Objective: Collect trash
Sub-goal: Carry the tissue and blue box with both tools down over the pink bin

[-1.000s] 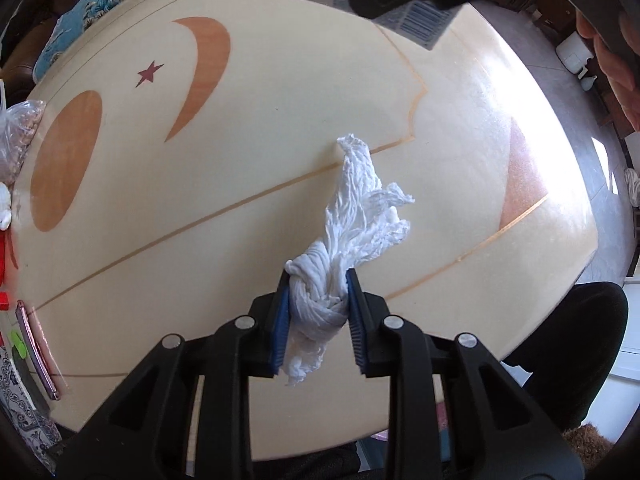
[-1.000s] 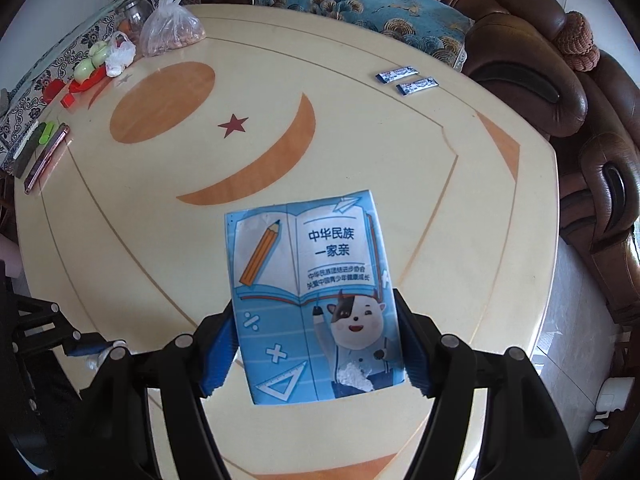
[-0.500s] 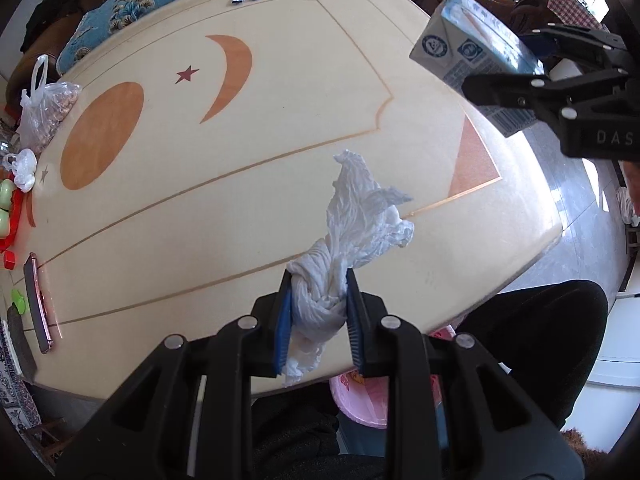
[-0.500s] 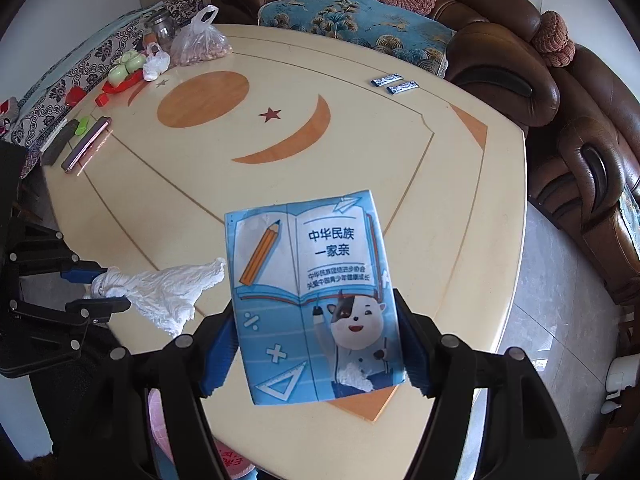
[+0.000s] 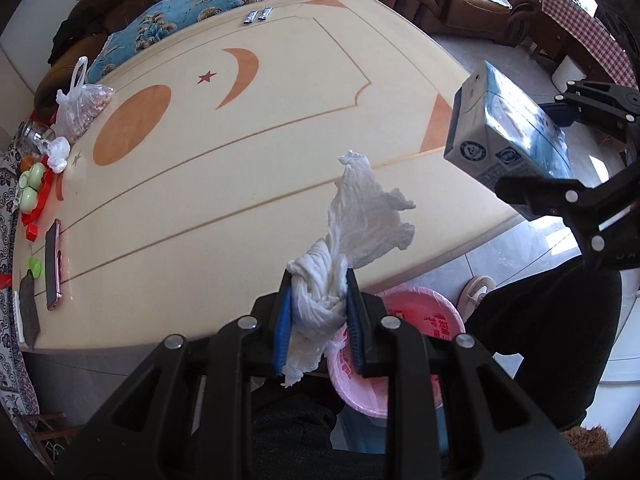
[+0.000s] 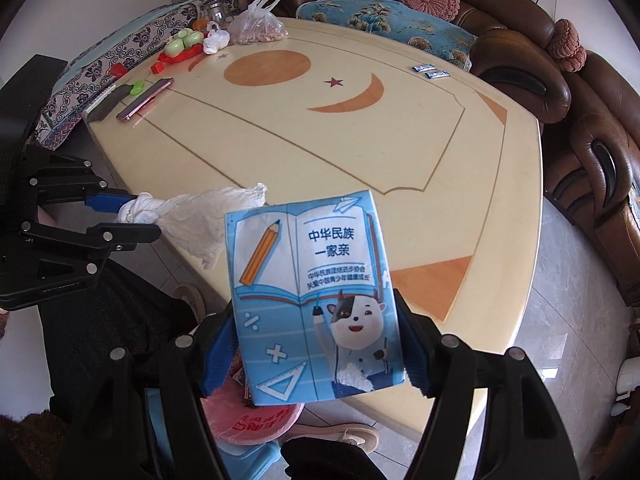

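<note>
**Both loads carried off the table toward the pink bin**

Since the earlier frames, both hand-held grippers were drawn back from above the table (image 5: 224,184) to its near edge, so that the pink-lined bin (image 5: 424,320) on the floor came into view beneath them. The left hand-held gripper (image 5: 318,316) was closed on the knotted end of a crumpled white tissue (image 5: 360,216), whose loose tail stood free above the table edge. The right hand-held gripper (image 6: 312,344) was clamped across the sides of a blue milk carton (image 6: 312,292), held clear of the table, with the bin (image 6: 248,416) partly hidden below it.

Risks, as judged from these views: the tissue was light and trailing, so on release it could have clung to a blue pad or drifted past the rim onto the floor. The carton was held only by its two smooth side faces and could have slipped or tipped, particularly if liquid remained inside; its contents could not be seen. The two grippers stood near each other over a single opening, so a collision, or one load blocking the other, was possible if both were lowered together.

Containers: the bin held a pink liner with red printing; little of its interior was visible, and what lay inside could not be told. At the far end of the table a knotted clear plastic bag (image 6: 256,24) held small brownish items, probably nuts, and a glass jar (image 6: 218,8) stood beside it, contents unclear. Two small sachets (image 6: 432,71) were left lying on the table's far side.
</note>
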Motion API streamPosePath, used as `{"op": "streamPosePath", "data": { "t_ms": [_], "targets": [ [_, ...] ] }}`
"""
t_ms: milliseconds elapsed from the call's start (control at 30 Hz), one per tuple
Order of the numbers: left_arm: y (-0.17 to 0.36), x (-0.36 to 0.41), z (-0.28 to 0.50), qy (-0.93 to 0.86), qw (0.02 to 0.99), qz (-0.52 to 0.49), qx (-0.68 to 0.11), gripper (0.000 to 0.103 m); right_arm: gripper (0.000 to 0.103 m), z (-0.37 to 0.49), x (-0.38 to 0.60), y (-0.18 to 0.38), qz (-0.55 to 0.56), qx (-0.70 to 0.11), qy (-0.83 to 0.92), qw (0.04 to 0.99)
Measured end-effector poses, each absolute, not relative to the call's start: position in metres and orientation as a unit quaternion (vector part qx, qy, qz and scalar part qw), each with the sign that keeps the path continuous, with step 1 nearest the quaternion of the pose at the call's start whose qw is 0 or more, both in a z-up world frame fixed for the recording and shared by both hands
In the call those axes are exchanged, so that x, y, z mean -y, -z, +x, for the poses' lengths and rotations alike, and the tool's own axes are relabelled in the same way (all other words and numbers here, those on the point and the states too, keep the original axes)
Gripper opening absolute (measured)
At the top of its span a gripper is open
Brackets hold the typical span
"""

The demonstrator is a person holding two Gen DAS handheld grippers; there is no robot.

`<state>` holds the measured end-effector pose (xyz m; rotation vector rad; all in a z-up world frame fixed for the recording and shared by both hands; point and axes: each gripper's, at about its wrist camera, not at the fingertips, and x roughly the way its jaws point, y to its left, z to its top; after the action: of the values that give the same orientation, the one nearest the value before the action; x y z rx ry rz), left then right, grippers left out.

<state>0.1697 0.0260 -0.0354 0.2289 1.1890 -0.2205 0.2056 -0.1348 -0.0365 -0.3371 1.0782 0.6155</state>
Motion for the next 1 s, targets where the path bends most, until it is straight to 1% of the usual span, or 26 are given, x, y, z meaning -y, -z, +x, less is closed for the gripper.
{"op": "streamPosePath", "data": {
  "t_ms": [367, 667, 1000],
  "targets": [
    [0.063, -0.020, 0.108, 0.124, 0.817, 0.094, -0.556, 0.024, 0.067, 0.119, 0.122, 0.062, -0.140, -0.494, -0.318, 0.797],
    [0.088, -0.017, 0.069, 0.143, 0.809, 0.078, -0.565, 0.024, 0.067, 0.081, 0.130, 0.103, -0.135, -0.521, -0.311, 0.783],
    [0.148, -0.017, 0.052, 0.144, 0.775, 0.049, -0.613, 0.024, 0.067, 0.063, 0.130, 0.147, -0.105, -0.556, -0.312, 0.763]
  ]
}}
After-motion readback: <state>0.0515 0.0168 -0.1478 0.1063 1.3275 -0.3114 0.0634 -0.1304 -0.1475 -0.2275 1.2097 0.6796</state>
